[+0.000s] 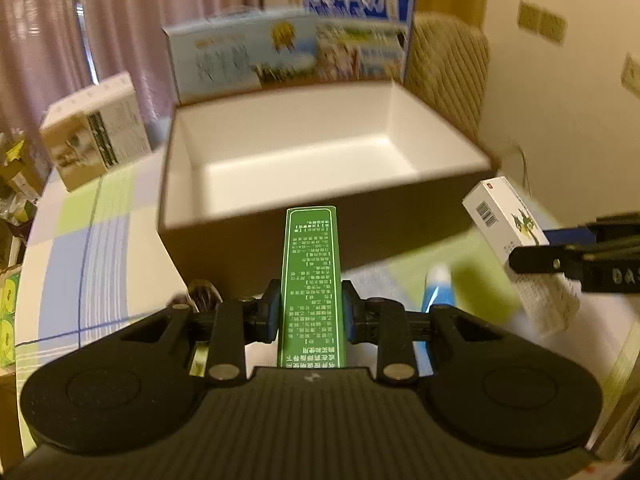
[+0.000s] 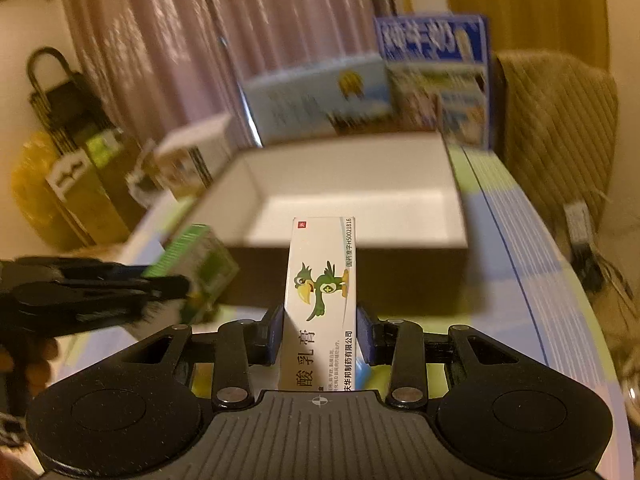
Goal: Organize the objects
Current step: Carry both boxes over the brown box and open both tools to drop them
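Green carton [image 1: 310,280] clamped in left tongs [image 1: 310,312], white carton [image 2: 322,300] in right tongs [image 2: 320,332], facing the tray's near rim [image 1: 224,216].

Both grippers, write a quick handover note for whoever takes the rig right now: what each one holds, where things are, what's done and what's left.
Left gripper: shut on the green box, held above the table.
Right gripper: shut on the white bird-print box, also in the air.
The open white tray sits straight ahead on the checked tablecloth; nothing shows inside it.
Done: both boxes picked up.
Left: probably set both into the tray. A blue and white item lies on the cloth near the grippers and may also need sorting.
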Action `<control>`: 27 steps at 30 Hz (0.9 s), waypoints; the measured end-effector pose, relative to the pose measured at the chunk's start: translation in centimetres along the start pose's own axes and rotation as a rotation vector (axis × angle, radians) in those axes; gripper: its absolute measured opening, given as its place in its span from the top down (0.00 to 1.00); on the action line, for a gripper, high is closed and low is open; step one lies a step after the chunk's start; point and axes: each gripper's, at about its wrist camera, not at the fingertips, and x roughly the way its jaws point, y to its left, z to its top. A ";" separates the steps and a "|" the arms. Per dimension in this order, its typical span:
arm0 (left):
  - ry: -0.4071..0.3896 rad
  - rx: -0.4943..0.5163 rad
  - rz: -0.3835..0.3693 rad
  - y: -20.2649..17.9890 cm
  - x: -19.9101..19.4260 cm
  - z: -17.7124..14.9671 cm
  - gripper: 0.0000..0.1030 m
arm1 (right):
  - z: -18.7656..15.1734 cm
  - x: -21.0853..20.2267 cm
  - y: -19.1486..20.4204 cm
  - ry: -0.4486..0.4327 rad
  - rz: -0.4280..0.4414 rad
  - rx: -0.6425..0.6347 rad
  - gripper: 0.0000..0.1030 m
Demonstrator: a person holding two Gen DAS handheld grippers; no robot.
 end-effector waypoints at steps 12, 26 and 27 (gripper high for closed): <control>-0.130 -0.135 0.072 1.0 1.4 8.3 0.75 | 7.6 7.0 -1.7 -0.072 -0.050 0.079 0.66; -0.059 -0.193 0.098 1.6 10.9 11.3 0.75 | 7.1 16.9 -5.6 0.084 -0.138 0.117 0.66; -0.048 -0.197 0.100 1.6 11.6 11.2 0.75 | 7.0 17.3 -5.8 0.090 -0.140 0.118 0.66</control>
